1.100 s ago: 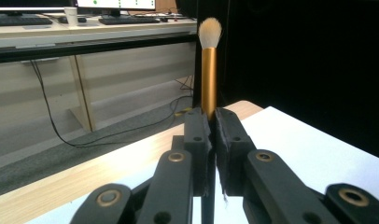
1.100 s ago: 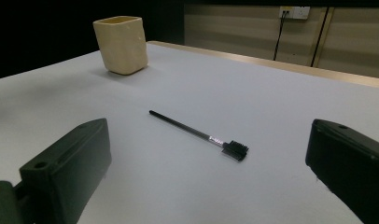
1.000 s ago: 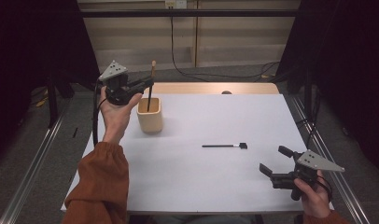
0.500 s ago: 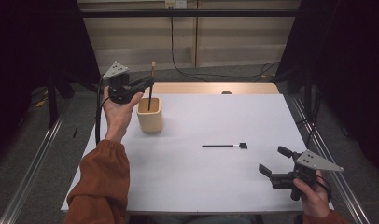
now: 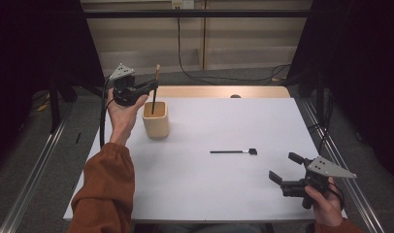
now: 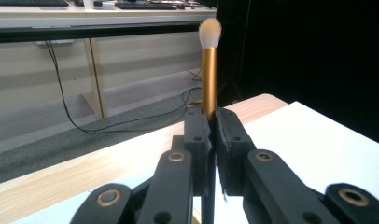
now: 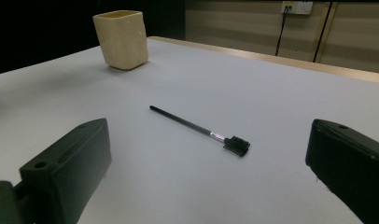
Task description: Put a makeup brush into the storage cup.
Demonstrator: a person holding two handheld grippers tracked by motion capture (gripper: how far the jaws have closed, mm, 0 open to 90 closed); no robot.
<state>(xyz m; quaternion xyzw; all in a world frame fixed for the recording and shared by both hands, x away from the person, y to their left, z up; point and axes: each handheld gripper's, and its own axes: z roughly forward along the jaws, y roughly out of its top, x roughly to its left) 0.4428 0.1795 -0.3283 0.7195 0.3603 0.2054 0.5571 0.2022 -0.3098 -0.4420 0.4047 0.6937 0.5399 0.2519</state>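
The left tool pinches the makeup brush upright — handle down in the cream cup near the tabletop's far-left corner — while the right tool waits, gaping and empty, facing the brow brush.

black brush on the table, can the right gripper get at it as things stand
Probably yes: the right gripper is open and aimed at the black brush, which lies alone on the bare table with nothing between them.

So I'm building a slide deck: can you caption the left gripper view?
Left tool shut on an upright makeup brush, white bristles up, above the white table.
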